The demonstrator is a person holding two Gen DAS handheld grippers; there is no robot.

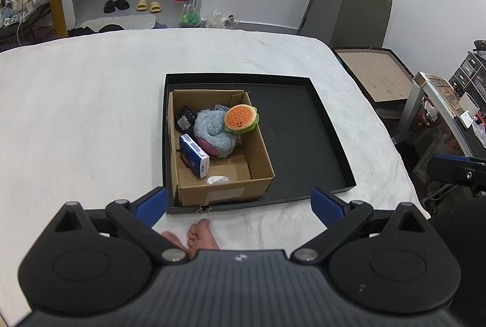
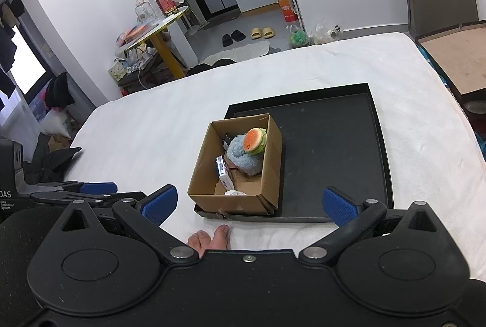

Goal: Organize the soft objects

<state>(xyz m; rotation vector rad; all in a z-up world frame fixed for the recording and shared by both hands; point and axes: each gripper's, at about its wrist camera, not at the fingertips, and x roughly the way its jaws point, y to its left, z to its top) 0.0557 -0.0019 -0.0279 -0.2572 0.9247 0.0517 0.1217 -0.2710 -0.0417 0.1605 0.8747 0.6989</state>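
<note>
Grippers: two. Left gripper (image 1: 240, 202) spread wide, nothing between its blue pads; right gripper (image 2: 250, 204) likewise wide and empty.
Feet: bare toes (image 1: 199, 231) of one person on the white bedcover (image 1: 76, 120), bottom centre in both views, just short of the tray's near rim.
Tray: one black tray (image 1: 303, 129), shallow, low rim all round, centre of frame.
Box: one cardboard box (image 1: 224, 190), open-topped, in the tray's left half, tight against the near-left corner.
Contents, counted: one burger plush (image 1: 241, 119) perched atop one fuzzy blue soft toy (image 1: 212, 129) at the box's far end; one blue-and-white packet (image 1: 194, 155) leaning at the left wall; one dark item (image 1: 186, 116) in the far-left corner (cannot identify); one crumpled clear wrapper (image 1: 217, 179) at the near wall.
Open room: the tray's right half is bare; wide bedcover lies left of and beyond the tray.
Relation: box and plush lie ahead of both grippers, above their fingertips in frame, well apart from them (in the right wrist view, box nearer the left-hand pad).
</note>
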